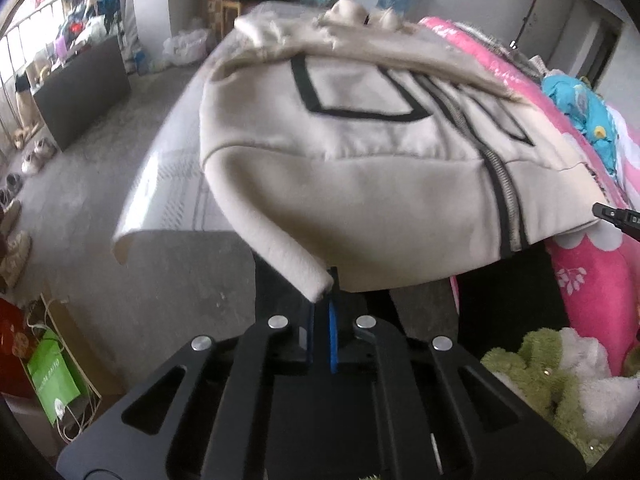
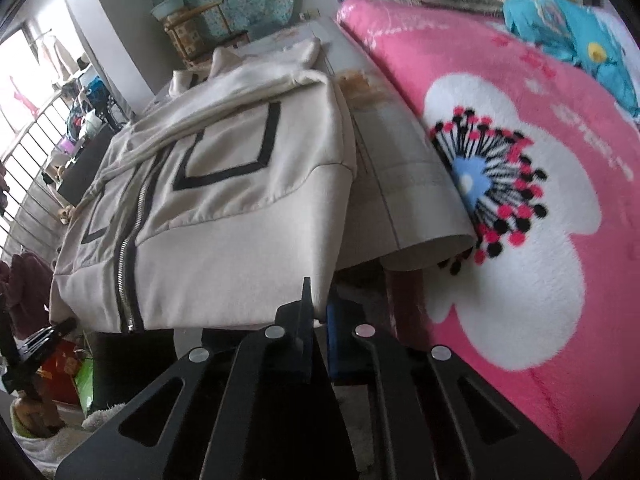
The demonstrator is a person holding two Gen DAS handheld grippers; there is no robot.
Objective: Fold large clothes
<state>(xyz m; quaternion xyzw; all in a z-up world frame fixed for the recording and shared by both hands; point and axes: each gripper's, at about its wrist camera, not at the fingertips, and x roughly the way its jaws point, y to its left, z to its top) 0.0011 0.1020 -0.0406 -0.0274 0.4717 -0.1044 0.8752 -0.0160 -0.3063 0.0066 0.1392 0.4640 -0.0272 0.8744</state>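
A cream zip-up hooded jacket (image 1: 352, 184) with black line patterns lies front up on a pale table cover, sleeves folded across its chest. My left gripper (image 1: 324, 300) is shut on the jacket's near hem corner. In the right wrist view the jacket (image 2: 224, 200) fills the middle, zipper at the left. My right gripper (image 2: 318, 316) is shut on the hem's other corner. The right gripper's fingers (image 1: 612, 214) show at the right edge of the left wrist view; the left gripper (image 2: 40, 340) shows at the lower left of the right wrist view.
A pink flowered blanket (image 2: 520, 184) lies to the right of the table cover (image 2: 408, 184), with blue clothing (image 2: 580, 40) on it. Plush toys (image 1: 560, 380) lie below at the right. A dark cabinet (image 1: 84, 88), shoes and bags stand on the floor at the left.
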